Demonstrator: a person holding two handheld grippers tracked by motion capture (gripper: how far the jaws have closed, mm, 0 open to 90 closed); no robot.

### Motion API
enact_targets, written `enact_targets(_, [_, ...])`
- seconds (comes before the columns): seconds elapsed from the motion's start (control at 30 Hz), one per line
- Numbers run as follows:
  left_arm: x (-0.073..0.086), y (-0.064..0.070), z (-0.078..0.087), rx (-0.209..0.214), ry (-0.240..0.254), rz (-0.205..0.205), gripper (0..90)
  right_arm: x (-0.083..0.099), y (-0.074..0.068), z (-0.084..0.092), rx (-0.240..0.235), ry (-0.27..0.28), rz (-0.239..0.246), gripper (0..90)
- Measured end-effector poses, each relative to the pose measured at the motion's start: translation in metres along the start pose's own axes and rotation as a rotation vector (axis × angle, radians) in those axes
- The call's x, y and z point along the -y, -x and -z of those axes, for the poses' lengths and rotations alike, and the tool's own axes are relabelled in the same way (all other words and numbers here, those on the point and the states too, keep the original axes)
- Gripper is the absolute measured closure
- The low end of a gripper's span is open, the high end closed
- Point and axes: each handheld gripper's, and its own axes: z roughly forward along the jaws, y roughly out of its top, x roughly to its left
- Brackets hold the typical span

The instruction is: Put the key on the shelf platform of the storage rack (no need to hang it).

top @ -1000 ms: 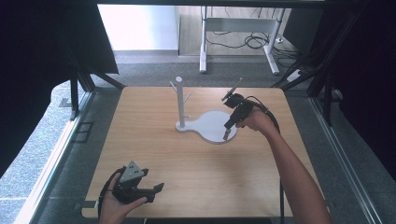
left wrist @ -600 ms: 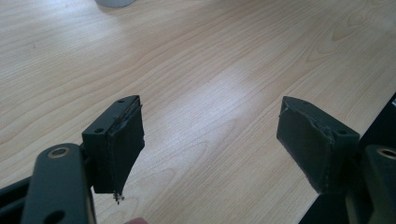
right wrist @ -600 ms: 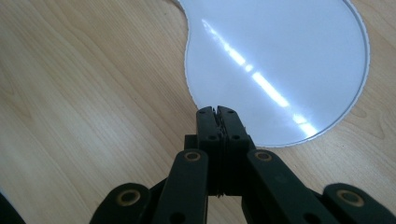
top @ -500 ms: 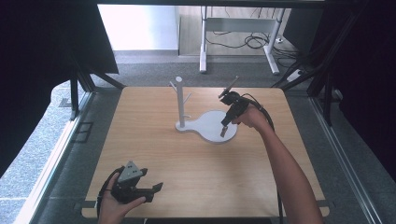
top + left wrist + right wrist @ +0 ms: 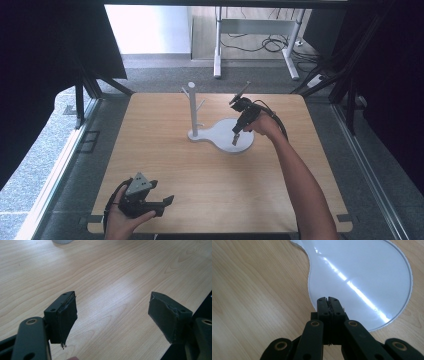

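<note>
Over the far half of the wooden table, right of centre, the right gripper hangs with its tips pointing down at the white stand base. Its jaws are pressed flat together with nothing between them, as the right gripper view shows plainly: the two black pads meet edge to edge above the glossy white plate. In that view the tips sit above the plate's near rim, with the round lobe spreading out beyond them.

The base is a flat, pear-shaped piece. Its long axis runs left to right across the table, from the narrow end where the upright white post with its short pegs rises, to the broad round lobe on the right. The right gripper is over that broad lobe, so the thing lies straight beneath the tips and not off to a side; whether the tips already touch the surface I cannot tell.

The left gripper rests at the near left edge of the table, well apart from the stand, held low in the person's hand. Its jaws stand wide apart, and the left gripper view shows bare wood between the two pads.

The right hand is clearly the nearer one to the stand. I judge that any push or press on the base falls to it, going downward or leftward along the long axis toward the post.
</note>
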Motion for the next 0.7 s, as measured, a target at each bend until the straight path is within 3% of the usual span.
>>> enact_targets(0.27, [0.001,-0.001,-0.001,0.002,-0.005,0.001,23.5,-0.012,-0.008,-0.011,-0.006,0.006,0.015,89.4])
enact_targets(0.53, [0.001,-0.002,0.001,-0.001,0.0,0.004,23.5,-0.017,-0.003,-0.024,-0.017,0.009,0.011,89.3])
enact_targets(0.7, [0.001,-0.003,0.002,-0.003,0.002,0.007,23.5,-0.017,0.004,-0.028,-0.003,0.006,-0.017,89.3])
